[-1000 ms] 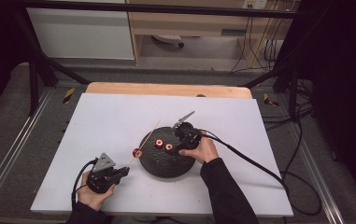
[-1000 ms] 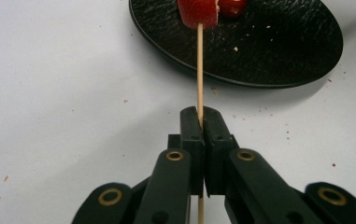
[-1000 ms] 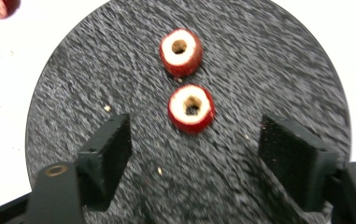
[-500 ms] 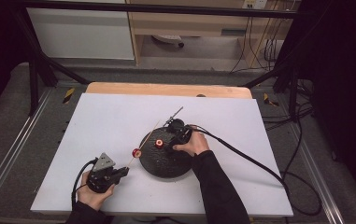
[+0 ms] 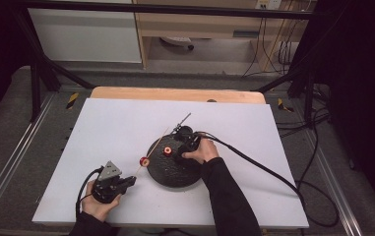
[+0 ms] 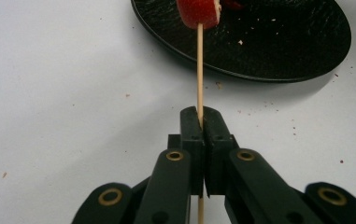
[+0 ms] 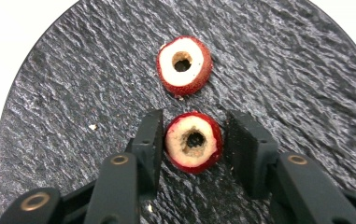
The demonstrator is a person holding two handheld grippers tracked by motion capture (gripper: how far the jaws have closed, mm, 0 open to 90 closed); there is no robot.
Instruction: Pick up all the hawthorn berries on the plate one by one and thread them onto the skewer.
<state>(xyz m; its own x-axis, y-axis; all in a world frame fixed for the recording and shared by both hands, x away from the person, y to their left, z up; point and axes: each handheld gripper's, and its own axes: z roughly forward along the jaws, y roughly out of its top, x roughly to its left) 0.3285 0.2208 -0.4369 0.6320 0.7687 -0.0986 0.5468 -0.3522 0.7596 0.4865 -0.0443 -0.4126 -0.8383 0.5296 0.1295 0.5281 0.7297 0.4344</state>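
- Work surface: a white table point(image 5: 126, 123) carries a round black slate plate point(image 5: 172, 172), which sits slightly toward the near edge and right of the table's middle.
- Left gripper point(image 5: 126, 183): positioned near the table's near-left corner, just off the plate's left rim. Jaws are fully closed on a thin wooden skewer point(image 6: 199, 70); in the left gripper view the stick passes between the two pads and runs straight ahead toward the plate.
- Skewer load: one red fruit piece point(image 6: 198, 11) is threaded on the skewer, at the plate's left rim; in the high view it shows as a red ring point(image 5: 144, 161) beside the plate edge.
- Right gripper point(image 7: 192, 140): held over the plate with the person's right hand point(image 5: 202, 151) above the plate's far-right part. Jaws have just been closing and now bracket a cored red fruit slice point(image 7: 194, 142) lying flat on the plate. The left pad is touching or just beside the slice; a narrow gap remains at the right pad, so the slice is not yet clamped.
- Second cored slice point(image 7: 184, 65): lies flat on the plate just beyond the bracketed one, apart from it and from both jaws.
- Both slices show a pale cut face with a dark central hole.
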